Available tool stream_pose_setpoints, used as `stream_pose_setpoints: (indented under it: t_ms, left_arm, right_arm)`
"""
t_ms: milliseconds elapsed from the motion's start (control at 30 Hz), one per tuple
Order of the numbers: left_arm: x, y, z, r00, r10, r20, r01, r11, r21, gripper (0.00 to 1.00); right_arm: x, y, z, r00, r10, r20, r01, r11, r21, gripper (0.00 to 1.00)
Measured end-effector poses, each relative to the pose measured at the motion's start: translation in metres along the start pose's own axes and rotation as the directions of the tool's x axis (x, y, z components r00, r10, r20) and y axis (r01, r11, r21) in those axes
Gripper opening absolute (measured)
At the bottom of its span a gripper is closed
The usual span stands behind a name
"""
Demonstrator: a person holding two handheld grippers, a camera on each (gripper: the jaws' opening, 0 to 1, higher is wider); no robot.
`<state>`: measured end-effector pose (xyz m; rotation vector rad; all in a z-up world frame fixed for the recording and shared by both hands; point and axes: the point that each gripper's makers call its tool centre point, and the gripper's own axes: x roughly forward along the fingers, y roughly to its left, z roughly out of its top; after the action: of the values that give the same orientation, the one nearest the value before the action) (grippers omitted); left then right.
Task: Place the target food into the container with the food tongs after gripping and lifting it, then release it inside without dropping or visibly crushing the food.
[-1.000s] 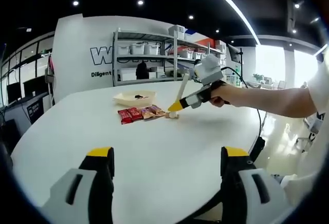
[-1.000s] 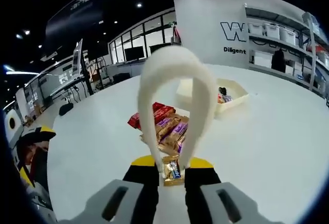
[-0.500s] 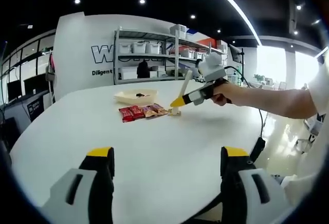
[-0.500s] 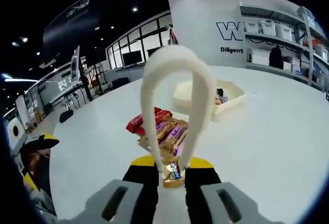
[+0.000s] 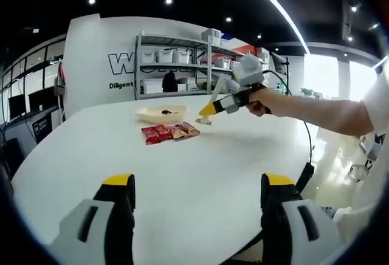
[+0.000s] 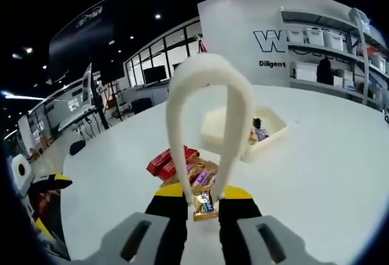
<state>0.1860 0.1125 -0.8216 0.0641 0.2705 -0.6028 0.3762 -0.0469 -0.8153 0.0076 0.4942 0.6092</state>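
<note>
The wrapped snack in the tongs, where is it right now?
In the right gripper view, the wrapped snack sits pinched between the white tongs' tips, low centre, lifted above the row of packets on the table, short of the cream container.

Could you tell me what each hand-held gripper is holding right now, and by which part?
The right hand-held gripper clamps the white tongs near their tips, which pinch a small wrapped snack. The left hand-held gripper is open, holding nothing.

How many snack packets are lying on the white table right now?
4 can be made out in the left gripper view: two red packets and two brownish packets in a row beside the cream tray. More may be hidden.
</note>
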Motion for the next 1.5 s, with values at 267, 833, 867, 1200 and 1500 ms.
stream_pose_setpoints:
  t_ms: [267, 833, 867, 1200, 1500]
  left_arm:
    - [0.003, 0.006, 0.002, 1.0, 0.009, 0.0, -0.009, 1.0, -0.004, 0.83]
    - [0.012, 0.02, 0.0, 0.999, 0.029, -0.014, -0.029, 0.999, -0.015, 0.83]
    - [0.014, 0.021, -0.001, 0.999, 0.029, -0.017, -0.03, 0.999, -0.016, 0.83]
    - [0.026, 0.033, -0.002, 0.998, 0.043, -0.035, -0.043, 0.999, -0.021, 0.83]
    - [0.033, 0.041, -0.007, 0.997, 0.053, -0.054, -0.054, 0.998, -0.027, 0.84]
  right_arm:
    - [0.012, -0.008, 0.025, 1.0, 0.0, 0.023, 0.0, 1.0, 0.015, 0.11]
    - [0.041, -0.044, 0.064, 0.998, -0.027, 0.062, 0.022, 0.996, 0.084, 0.12]
    - [0.044, -0.047, 0.067, 0.998, -0.03, 0.063, 0.024, 0.996, 0.087, 0.12]
    - [0.071, -0.07, 0.08, 0.996, -0.053, 0.072, 0.046, 0.995, 0.091, 0.12]
    - [0.099, -0.092, 0.075, 0.995, -0.091, 0.047, 0.087, 0.993, 0.08, 0.12]
